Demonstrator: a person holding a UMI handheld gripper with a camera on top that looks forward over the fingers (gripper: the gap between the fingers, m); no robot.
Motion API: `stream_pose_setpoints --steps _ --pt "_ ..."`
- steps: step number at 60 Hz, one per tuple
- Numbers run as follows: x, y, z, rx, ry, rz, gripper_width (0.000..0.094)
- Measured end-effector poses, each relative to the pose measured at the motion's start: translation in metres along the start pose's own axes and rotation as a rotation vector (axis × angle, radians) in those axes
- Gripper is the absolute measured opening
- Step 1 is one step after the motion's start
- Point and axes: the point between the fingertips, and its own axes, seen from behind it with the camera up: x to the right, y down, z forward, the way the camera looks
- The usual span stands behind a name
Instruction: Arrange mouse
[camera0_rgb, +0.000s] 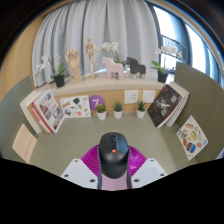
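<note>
A black computer mouse (112, 157) with an orange mark on its top sits between my gripper's (112, 166) two fingers. The magenta pads (91, 160) press against its left and right sides, so the gripper is shut on it. The mouse points away from me toward the back of the greenish table (112, 128). Its rear end is hidden between the fingers. I cannot tell whether it rests on the table or is held just above it.
Three small potted plants (118, 109) stand in a row at the back of the table. Picture books lean at the left (45, 110) and right (168, 103). Flat cards lie at the left (24, 143) and right (193, 136). A shelf (105, 82) with figurines runs behind.
</note>
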Motion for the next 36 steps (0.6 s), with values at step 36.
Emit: stream_pose_setpoints --steps 36 --pt "-0.029 0.183 0.072 -0.296 0.051 0.036 0.0498"
